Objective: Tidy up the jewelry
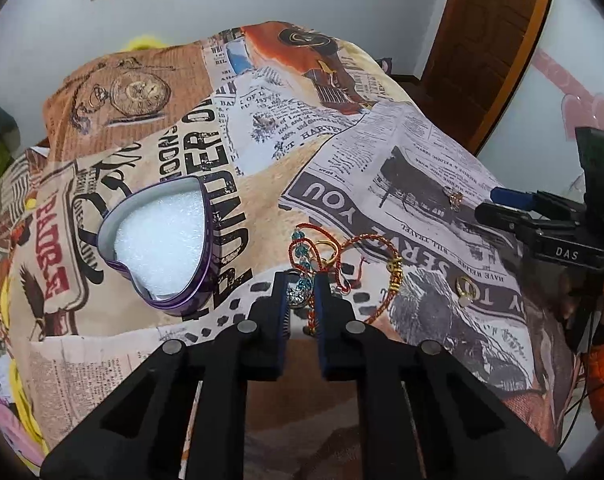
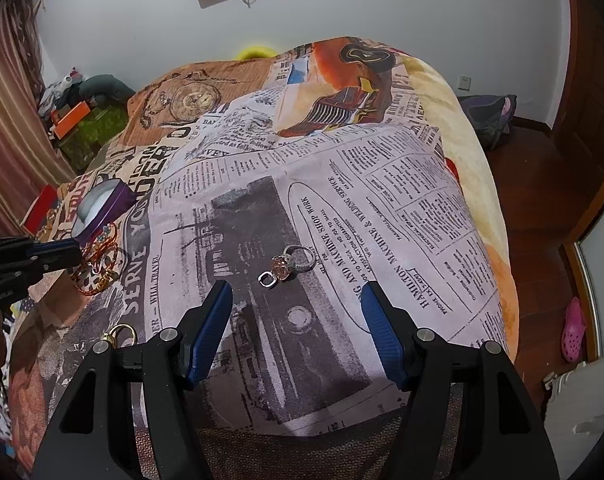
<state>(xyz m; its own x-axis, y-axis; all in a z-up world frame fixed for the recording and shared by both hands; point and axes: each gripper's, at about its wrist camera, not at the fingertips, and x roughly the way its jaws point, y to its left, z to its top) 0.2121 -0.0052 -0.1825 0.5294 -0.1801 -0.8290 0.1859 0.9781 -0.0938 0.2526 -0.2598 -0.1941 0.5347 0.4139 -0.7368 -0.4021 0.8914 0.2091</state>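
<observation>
Two tongs (image 1: 302,284) (image 2: 296,292), one heart tin (image 1: 162,240), three rings (image 2: 298,260)

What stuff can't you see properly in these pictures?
- Left wrist view: whether the left gripper really pinches the blue bead charm; its fingers cover the contact.
- Left wrist view: the heart-shaped tin bottom, under white foam.
- Right wrist view: the silver ring and orange stone pendant, too small for detail.

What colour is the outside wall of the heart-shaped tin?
Purple, with white foam inside; the heart-shaped tin shows best in the left wrist view.
</observation>
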